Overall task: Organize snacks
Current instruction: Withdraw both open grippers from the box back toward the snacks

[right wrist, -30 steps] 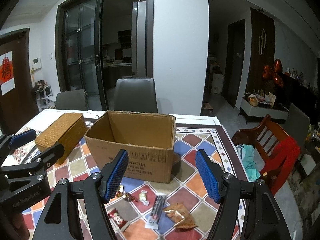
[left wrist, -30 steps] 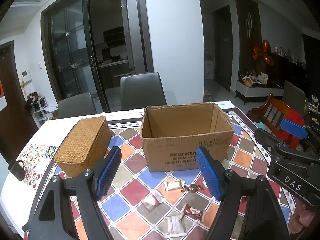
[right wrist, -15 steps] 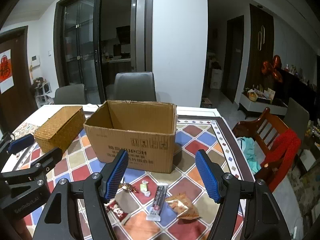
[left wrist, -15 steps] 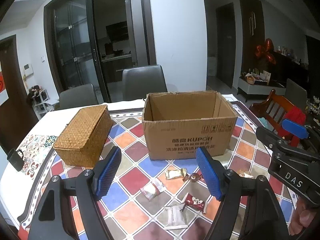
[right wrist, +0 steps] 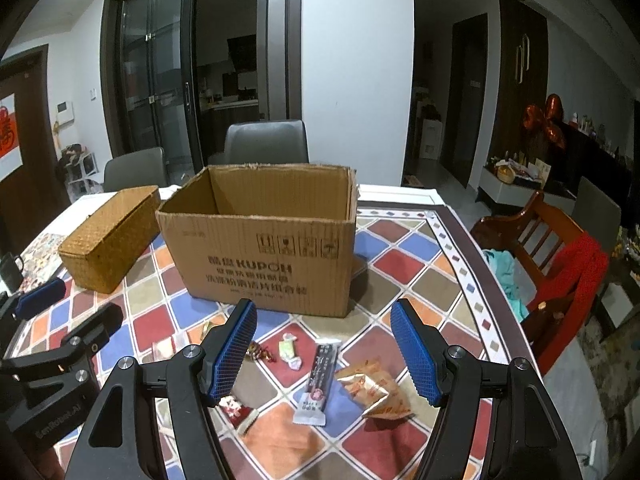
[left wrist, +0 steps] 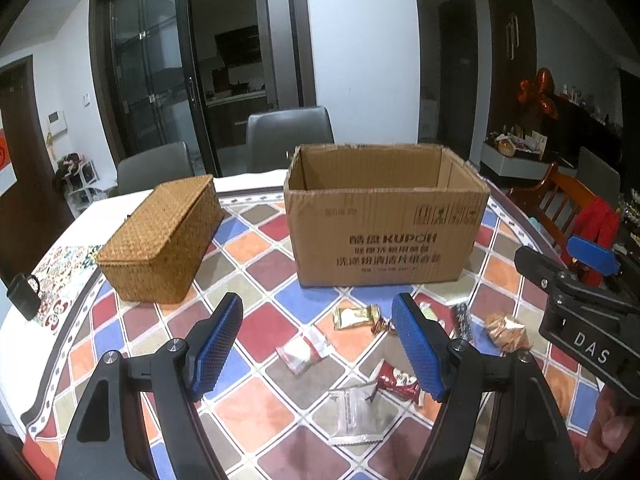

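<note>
An open cardboard box (left wrist: 384,216) (right wrist: 264,248) stands on the tiled table, and several snack packets lie in front of it. In the left wrist view I see a gold packet (left wrist: 354,317), a clear packet (left wrist: 304,350), a red packet (left wrist: 398,382) and a silvery packet (left wrist: 354,408). My left gripper (left wrist: 318,350) hovers above them, open and empty. In the right wrist view a long black bar (right wrist: 320,376), an orange packet (right wrist: 374,390) and a small green candy (right wrist: 289,350) lie under my right gripper (right wrist: 324,354), also open and empty.
A lidded wicker basket (left wrist: 160,240) (right wrist: 108,236) sits left of the box. A black padlock (left wrist: 24,290) lies near the table's left edge. Grey chairs (left wrist: 288,140) stand behind the table, and a wooden chair with red cloth (right wrist: 560,264) on the right.
Both grippers have sunk toward the table, so the box and snacks look larger and closer. The jaws kept the same width.
</note>
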The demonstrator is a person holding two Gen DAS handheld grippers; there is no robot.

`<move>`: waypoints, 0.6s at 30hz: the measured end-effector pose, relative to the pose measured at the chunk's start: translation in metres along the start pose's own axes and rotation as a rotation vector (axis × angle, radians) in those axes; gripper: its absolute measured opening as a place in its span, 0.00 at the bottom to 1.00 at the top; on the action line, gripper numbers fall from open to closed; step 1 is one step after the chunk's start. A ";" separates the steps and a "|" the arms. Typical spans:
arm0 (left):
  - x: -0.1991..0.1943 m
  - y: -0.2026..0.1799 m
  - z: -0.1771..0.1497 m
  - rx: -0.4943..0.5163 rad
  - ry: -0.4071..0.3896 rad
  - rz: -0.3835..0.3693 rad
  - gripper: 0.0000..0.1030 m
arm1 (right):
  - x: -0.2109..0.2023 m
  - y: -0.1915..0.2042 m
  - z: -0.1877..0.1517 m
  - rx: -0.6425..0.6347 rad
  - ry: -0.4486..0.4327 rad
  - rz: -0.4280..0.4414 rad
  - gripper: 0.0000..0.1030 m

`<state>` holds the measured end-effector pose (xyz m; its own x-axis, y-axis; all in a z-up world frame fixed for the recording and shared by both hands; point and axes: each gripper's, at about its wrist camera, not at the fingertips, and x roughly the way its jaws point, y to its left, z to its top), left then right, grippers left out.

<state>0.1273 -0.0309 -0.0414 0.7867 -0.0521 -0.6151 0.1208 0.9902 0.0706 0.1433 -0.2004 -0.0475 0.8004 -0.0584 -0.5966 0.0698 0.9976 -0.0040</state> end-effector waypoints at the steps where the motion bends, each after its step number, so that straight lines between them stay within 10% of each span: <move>1: 0.002 0.000 -0.003 0.000 0.004 0.001 0.75 | 0.000 0.001 -0.001 -0.001 0.003 0.000 0.68; 18: 0.026 0.001 -0.043 -0.008 0.066 0.001 0.74 | 0.024 0.007 -0.033 -0.017 0.058 -0.012 0.68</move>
<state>0.1218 -0.0261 -0.0912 0.7452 -0.0423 -0.6655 0.1148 0.9912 0.0655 0.1432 -0.1938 -0.0885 0.7638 -0.0682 -0.6418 0.0687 0.9973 -0.0243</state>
